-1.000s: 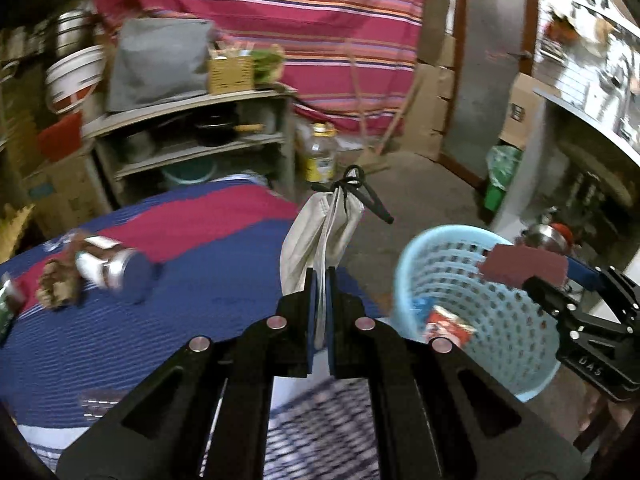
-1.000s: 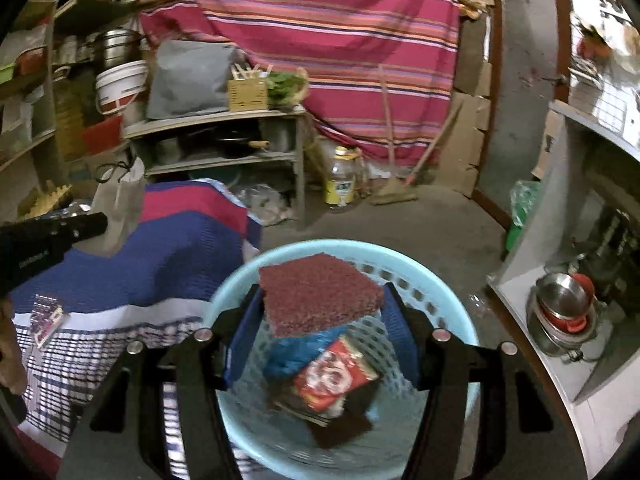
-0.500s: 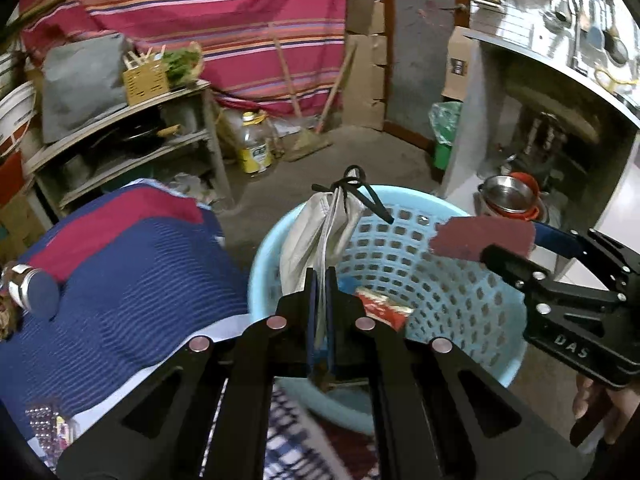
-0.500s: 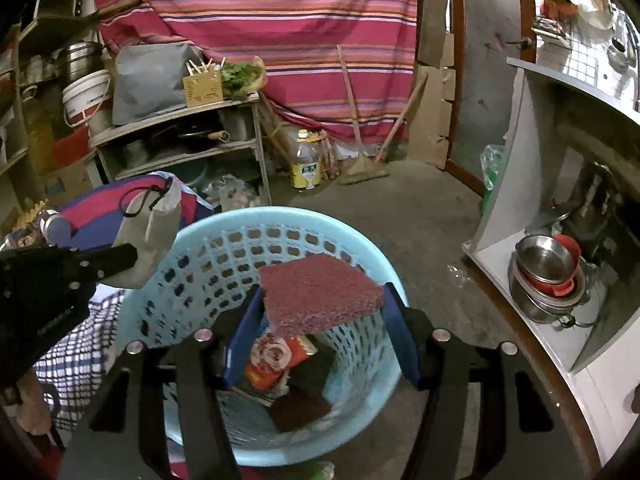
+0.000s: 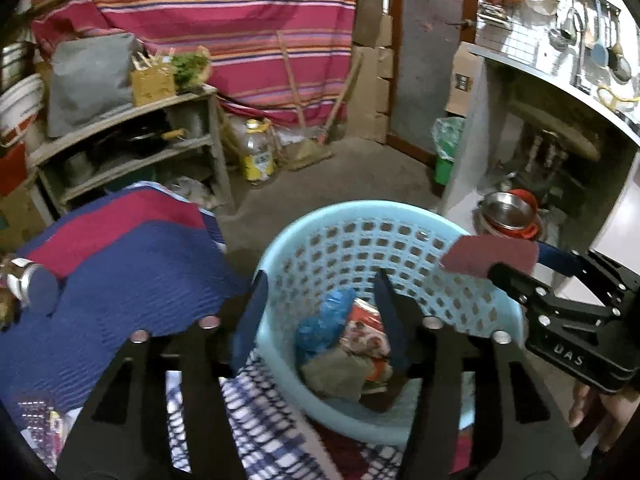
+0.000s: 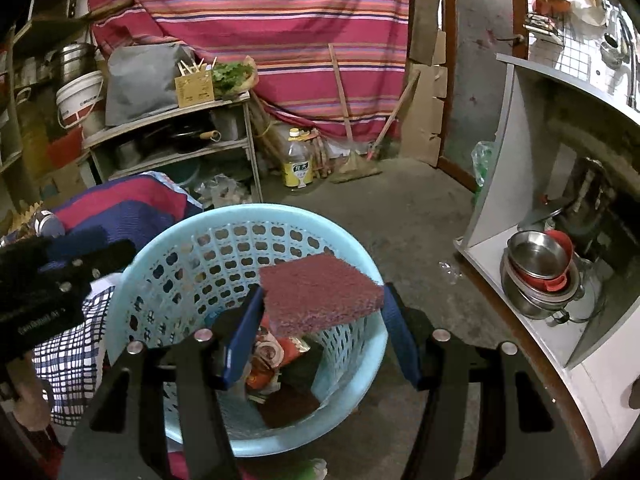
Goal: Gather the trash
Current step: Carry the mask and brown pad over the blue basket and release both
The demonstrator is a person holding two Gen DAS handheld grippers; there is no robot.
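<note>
Left wrist view: left tongs (image 5: 318, 316) over the blue basket (image 5: 400, 212), jaws opening, nothing between the pads. Basket contents: blue plastic wrap (image 5: 324, 326), red printed wrapper (image 5: 366, 332), greyish cloth bag (image 5: 334, 372) on top of the heap. Basket stood on the floor against the blue-and-red quilted bed cover (image 5: 120, 264). A metal tin (image 5: 30, 286) lay on the cover, well apart from the basket.

Right wrist view: right tongs (image 6: 322, 326) clenched on a maroon scrub pad (image 6: 318, 294), pads pressing its two side edges. Scrub pad hung level above the basket's mouth (image 6: 256, 212), touching nothing below. A similar dark pad (image 6: 290, 402) sat at the basket bottom.

Handling, by judgement: scrub pad light, coarse, springy; not fragile, not slippery; likely to give a little under squeeze. Side-edge hold at mid-length suited it. Should fall flat into the basket when let go. Tin looked stiff, smooth and apt to roll; best taken across its body.
</note>
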